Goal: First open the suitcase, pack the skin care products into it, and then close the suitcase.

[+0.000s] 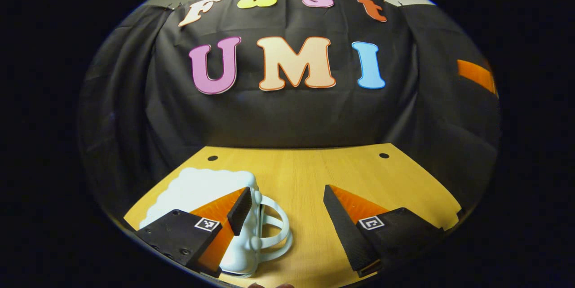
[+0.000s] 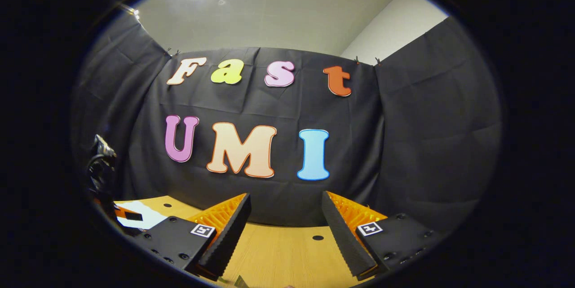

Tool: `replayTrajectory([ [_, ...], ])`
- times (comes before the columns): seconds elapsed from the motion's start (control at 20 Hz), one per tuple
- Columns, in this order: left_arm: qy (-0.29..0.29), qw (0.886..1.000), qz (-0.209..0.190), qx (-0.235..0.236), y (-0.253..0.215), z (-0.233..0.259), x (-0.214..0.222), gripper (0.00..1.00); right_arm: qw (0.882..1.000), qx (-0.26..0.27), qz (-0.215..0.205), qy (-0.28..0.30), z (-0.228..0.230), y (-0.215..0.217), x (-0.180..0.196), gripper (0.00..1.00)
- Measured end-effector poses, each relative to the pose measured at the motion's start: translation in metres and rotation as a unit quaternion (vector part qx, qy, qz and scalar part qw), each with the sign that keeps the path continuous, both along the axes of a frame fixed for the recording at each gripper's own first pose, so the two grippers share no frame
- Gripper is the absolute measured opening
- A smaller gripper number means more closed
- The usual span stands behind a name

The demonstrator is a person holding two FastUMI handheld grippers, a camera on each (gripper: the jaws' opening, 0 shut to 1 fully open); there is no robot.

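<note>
Standing by the booth and reading from left to right, I first see the small white suitcase (image 1: 211, 198), with a scalloped edge and a looped handle (image 1: 276, 229), lying flat on the left part of the wooden tabletop (image 1: 305, 175). Its lid looks down, so I judge the first step, opening it, is not yet done. The left claw (image 1: 285, 211) hangs over it with its jaws spread wide and nothing between them; its left finger (image 1: 240, 209) crosses in front of the case near the handle, though I cannot tell whether it touches. Its other finger sits over bare wood, well apart from the case. Farther right, in the right gripper view, the right claw (image 2: 285, 227) is also spread open and holds nothing, aimed more at the black cloth wall (image 2: 404, 144) than at the tabletop. At the far left edge of that view there is a white patch (image 2: 137, 216) low on the tabletop with dark gear above it; it may be the suitcase and the other claw, but it is too small to say. I see no skin care products anywhere in either view, so they must lie out of sight. As far as I can judge, the whole job remains: open, pack, close.
</note>
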State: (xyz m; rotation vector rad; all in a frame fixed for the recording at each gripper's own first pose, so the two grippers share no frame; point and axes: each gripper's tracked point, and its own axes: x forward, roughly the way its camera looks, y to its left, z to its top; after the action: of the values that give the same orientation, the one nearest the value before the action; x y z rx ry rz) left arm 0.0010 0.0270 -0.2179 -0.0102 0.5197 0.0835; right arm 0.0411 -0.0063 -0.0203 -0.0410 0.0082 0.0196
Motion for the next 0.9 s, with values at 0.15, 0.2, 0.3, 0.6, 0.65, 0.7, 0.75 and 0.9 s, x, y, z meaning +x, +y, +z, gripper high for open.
replayTrajectory([
  [0.15, 0.043, 0.999, 0.004, -0.026, -0.002, -0.03, 0.007, 0.96, 0.999, -0.013, -0.034, 0.003, -0.001, -0.018, -0.001, 1.0],
  [0.2, 0.063, 0.998, 0.008, -0.025, 0.0, -0.041, 0.009, 0.96, 0.999, -0.012, -0.042, 0.006, -0.001, -0.022, -0.001, 0.98],
  [0.3, 0.101, 0.995, 0.018, -0.02, 0.006, -0.063, 0.013, 0.96, 0.998, -0.016, -0.057, 0.01, -0.002, -0.032, -0.001, 0.98],
  [0.6, 0.186, 0.982, 0.019, -0.023, 0.007, -0.111, 0.022, 0.94, 0.996, -0.032, -0.077, 0.013, -0.003, -0.04, 0.003, 0.98],
  [0.65, 0.193, 0.981, 0.018, -0.024, 0.005, -0.116, 0.024, 0.93, 0.996, -0.035, -0.077, 0.01, -0.002, -0.039, 0.003, 0.98],
  [0.7, 0.203, 0.979, 0.016, -0.024, 0.004, -0.121, 0.024, 0.9, 0.996, -0.041, -0.076, 0.01, -0.003, -0.038, 0.004, 0.98],
  [0.75, 0.214, 0.976, 0.016, -0.025, 0.005, -0.128, 0.023, 0.9, 0.996, -0.046, -0.075, 0.011, -0.004, -0.037, 0.004, 0.98],
  [0.9, 0.241, 0.969, 0.031, -0.037, 0.001, -0.144, 0.018, 0.86, 0.995, -0.058, -0.076, 0.004, 0.001, -0.036, 0.004, 1.0],
])
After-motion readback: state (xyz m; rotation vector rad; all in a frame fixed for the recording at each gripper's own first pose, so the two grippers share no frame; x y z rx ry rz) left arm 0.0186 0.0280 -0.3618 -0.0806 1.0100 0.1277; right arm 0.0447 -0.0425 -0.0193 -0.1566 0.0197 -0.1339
